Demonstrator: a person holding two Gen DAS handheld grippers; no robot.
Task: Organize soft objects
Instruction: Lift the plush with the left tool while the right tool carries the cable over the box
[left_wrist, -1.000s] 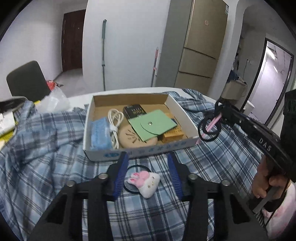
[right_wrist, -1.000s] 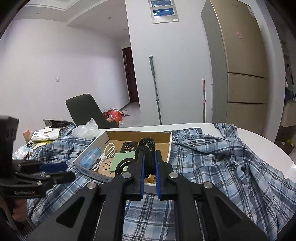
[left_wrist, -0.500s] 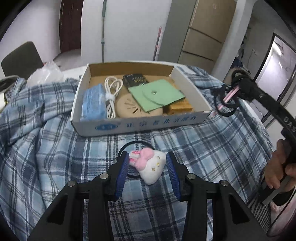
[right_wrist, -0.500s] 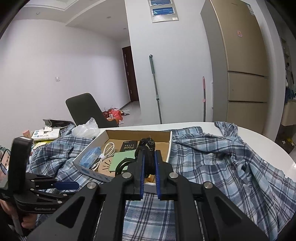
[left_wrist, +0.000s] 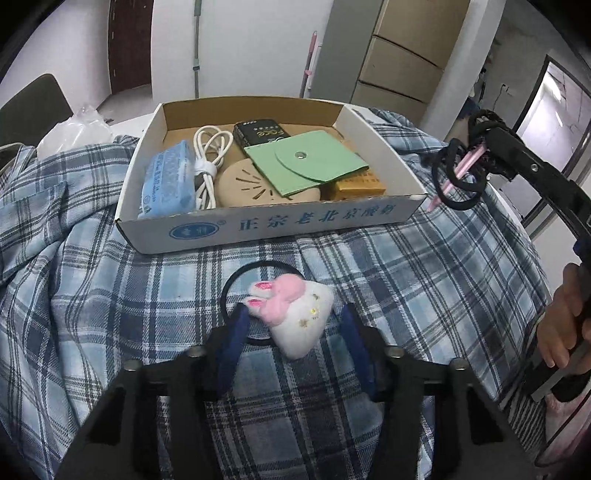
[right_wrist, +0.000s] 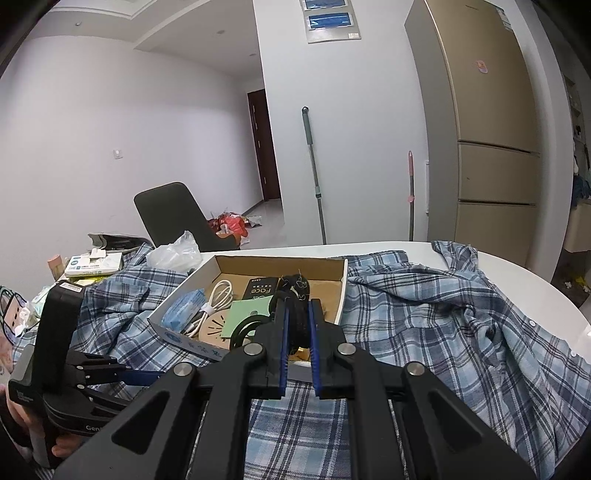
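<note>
A white plush bunny hair tie (left_wrist: 295, 317) with a pink bow and black elastic ring lies on the plaid shirt (left_wrist: 110, 314), just in front of the cardboard box (left_wrist: 258, 223). My left gripper (left_wrist: 293, 326) straddles the bunny. Its jaws are closing with the bunny between the blue pads, and a sliver of gap shows on the right. My right gripper (right_wrist: 297, 321) is shut on a bundle of black hair ties (right_wrist: 295, 291). In the left wrist view the black hair ties (left_wrist: 458, 184) hang by the box's right corner with a pink piece among them.
The box holds a blue mask pack (left_wrist: 168, 184), a white cable (left_wrist: 208, 155), a black packet (left_wrist: 260, 134), a green pouch (left_wrist: 306, 162) and a beige disc (left_wrist: 243, 184). A plastic bag (right_wrist: 173, 254), a chair (right_wrist: 173, 210) and papers stand at the left. The white table edge (right_wrist: 535, 280) curves at the right.
The left gripper came down and forward until its pads flank the bunny, and its jaws narrowed. The right gripper kept still, shut on the hair ties.
</note>
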